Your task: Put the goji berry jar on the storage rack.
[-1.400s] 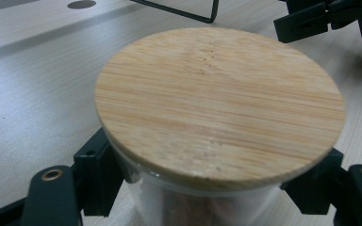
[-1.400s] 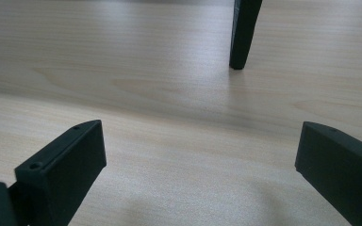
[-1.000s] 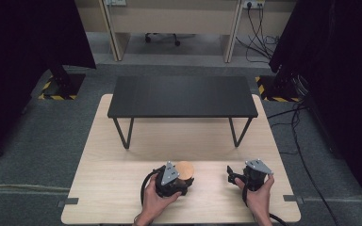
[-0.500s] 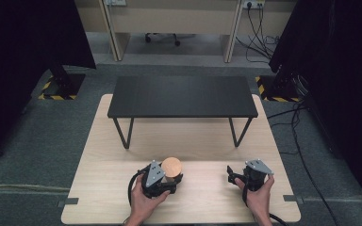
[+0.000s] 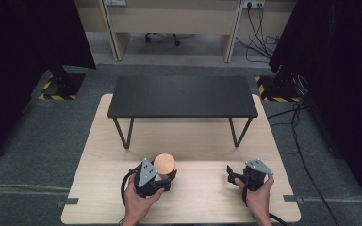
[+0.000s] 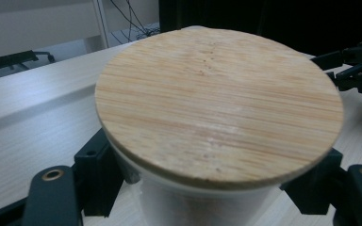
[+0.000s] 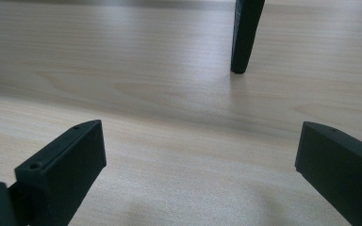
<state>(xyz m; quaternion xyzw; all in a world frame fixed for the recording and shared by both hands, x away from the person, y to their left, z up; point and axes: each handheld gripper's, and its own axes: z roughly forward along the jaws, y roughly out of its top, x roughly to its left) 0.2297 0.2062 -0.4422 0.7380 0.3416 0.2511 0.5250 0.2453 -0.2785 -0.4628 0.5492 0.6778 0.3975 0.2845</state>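
A white jar (image 6: 202,207) with a round bamboo lid (image 6: 217,101) sits between the jaws of my left gripper (image 6: 205,188), which is shut on the jar's body just under the lid. From above, the lid (image 5: 164,163) shows at the near middle-left of the wooden table (image 5: 202,141), with the left gripper (image 5: 162,176) behind it in a hand. My right gripper (image 5: 231,178) rests low at the near right. Its jaws stand wide open over bare wood (image 7: 202,160) with nothing between them. Whether the jar touches the table is hidden.
A low black bench (image 5: 184,96) stands across the far half of the table, and one of its legs (image 7: 245,35) is ahead of the right gripper. The right gripper's jaws (image 6: 358,70) show at the left gripper view's right edge. Dark curtains flank the table.
My left gripper has carried the jar to the left and slightly away from me along the table's near part. The right gripper has stayed where it was, open.
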